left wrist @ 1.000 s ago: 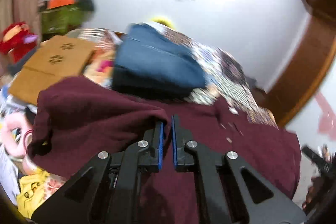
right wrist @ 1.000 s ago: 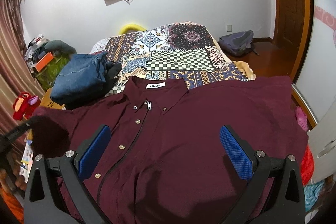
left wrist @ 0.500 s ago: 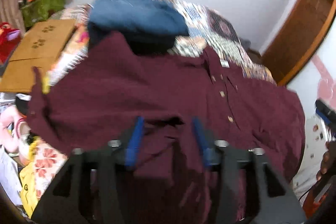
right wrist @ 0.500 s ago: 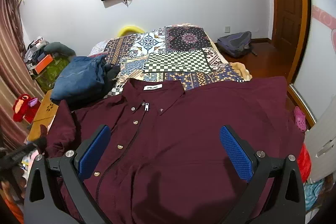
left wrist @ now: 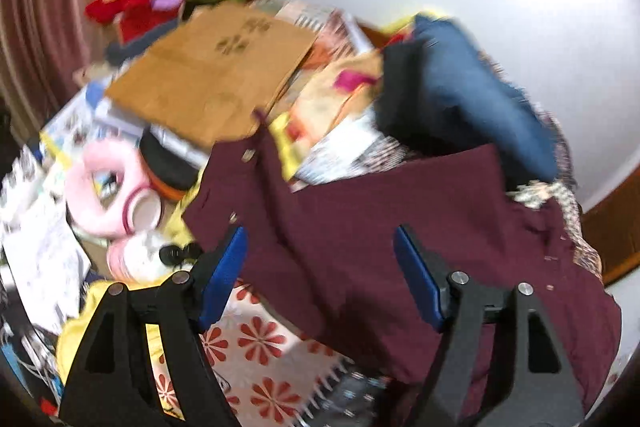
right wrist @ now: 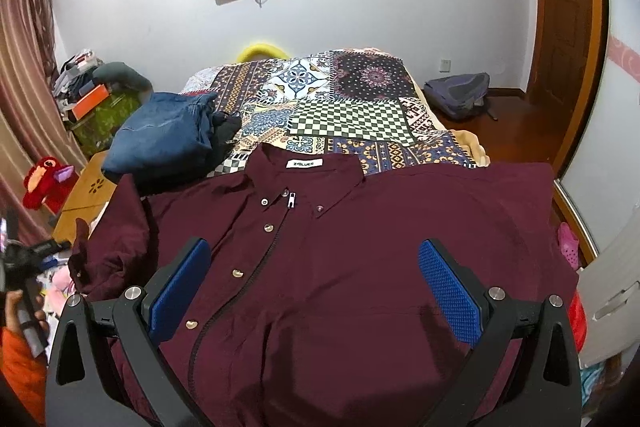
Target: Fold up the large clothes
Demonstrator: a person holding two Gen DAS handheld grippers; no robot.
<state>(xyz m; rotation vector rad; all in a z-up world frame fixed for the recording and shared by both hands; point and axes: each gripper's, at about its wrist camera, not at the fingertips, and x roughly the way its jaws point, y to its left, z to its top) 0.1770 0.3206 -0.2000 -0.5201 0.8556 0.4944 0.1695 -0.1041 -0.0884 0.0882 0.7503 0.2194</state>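
A large maroon button-up shirt [right wrist: 360, 247] lies face up and spread across the near end of the bed, collar toward the far wall. Its left sleeve [right wrist: 104, 251] lies bunched at the bed's left edge. My right gripper [right wrist: 316, 291] is open and empty, hovering over the shirt's chest. My left gripper [left wrist: 320, 275] is open and empty, above the maroon sleeve [left wrist: 280, 211] at the bed's left side. The left wrist view is blurred.
A folded blue denim garment [right wrist: 160, 139] lies on the patchwork bedspread [right wrist: 352, 115] beyond the shirt's left shoulder. A cardboard box [left wrist: 212, 67], pink items [left wrist: 108, 187] and clutter sit left of the bed. A backpack [right wrist: 460, 95] lies on the floor at right.
My left gripper let go of the maroon sleeve, opened, and swung left toward the bed's edge. The sleeve dropped onto the bed's left side. My right gripper stayed open over the shirt.
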